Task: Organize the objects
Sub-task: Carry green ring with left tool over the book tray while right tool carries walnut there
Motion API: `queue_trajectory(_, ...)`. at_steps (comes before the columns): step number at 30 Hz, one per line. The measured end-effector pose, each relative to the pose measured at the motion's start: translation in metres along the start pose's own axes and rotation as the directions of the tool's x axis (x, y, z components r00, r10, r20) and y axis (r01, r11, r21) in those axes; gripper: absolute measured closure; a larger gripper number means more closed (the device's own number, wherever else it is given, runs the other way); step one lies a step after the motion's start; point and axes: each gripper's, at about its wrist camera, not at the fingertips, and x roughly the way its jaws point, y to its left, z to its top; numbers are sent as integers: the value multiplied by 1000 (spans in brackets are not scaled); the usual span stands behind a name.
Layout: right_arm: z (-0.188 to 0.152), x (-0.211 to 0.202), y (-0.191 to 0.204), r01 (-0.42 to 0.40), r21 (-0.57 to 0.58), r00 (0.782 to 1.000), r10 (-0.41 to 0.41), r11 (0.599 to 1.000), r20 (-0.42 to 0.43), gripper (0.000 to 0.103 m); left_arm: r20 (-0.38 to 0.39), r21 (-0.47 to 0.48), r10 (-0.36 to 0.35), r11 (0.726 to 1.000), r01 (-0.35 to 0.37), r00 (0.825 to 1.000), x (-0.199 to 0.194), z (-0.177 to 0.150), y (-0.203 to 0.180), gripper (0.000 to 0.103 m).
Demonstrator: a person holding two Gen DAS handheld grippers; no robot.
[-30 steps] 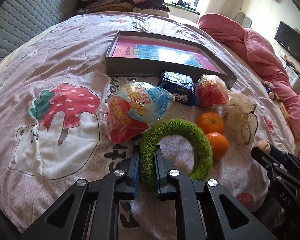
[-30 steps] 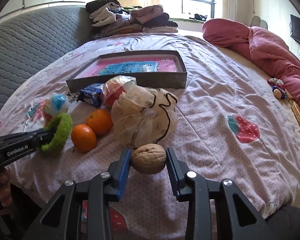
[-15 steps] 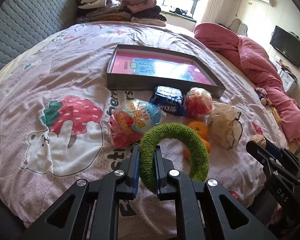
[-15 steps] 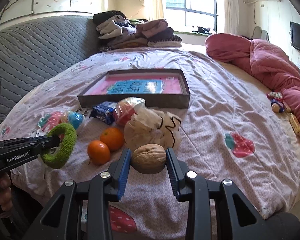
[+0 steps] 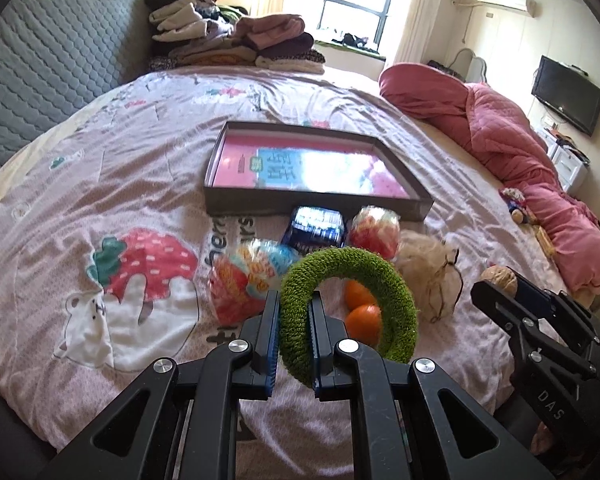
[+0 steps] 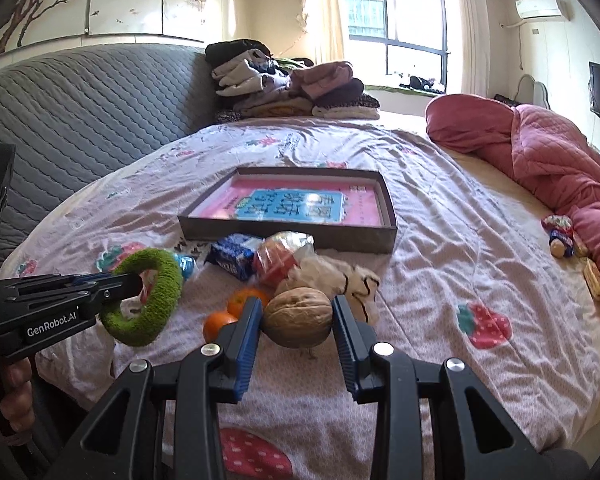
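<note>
Left gripper clenched on the green ring; right gripper grasping the walnut; both loads are off the bedspread, near side of the shallow box, which has only a printed sheet inside. Likely step: carry both over the box's front wall. Clear that wall before lowering; set down well apart, since the walnut may roll.

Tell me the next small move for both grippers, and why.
Probably carry both forward over the gray tray before releasing. The left gripper is shut on the green ring, the right gripper on the walnut; both loads are clear of the bedspread, and the tray holds no loose items.
</note>
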Motion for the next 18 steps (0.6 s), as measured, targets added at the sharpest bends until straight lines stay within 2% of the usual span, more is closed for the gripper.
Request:
queue_trajectory(12,28,11,1,4,-28,999,-3,1000,43,67,78,20,9,1000,-11,997,-2,26,-1,91)
queue_trajectory(18,43,21,1,-1,-32,999,2,999,52,67,89,22,11,1000,-13,996,8,42,2,91)
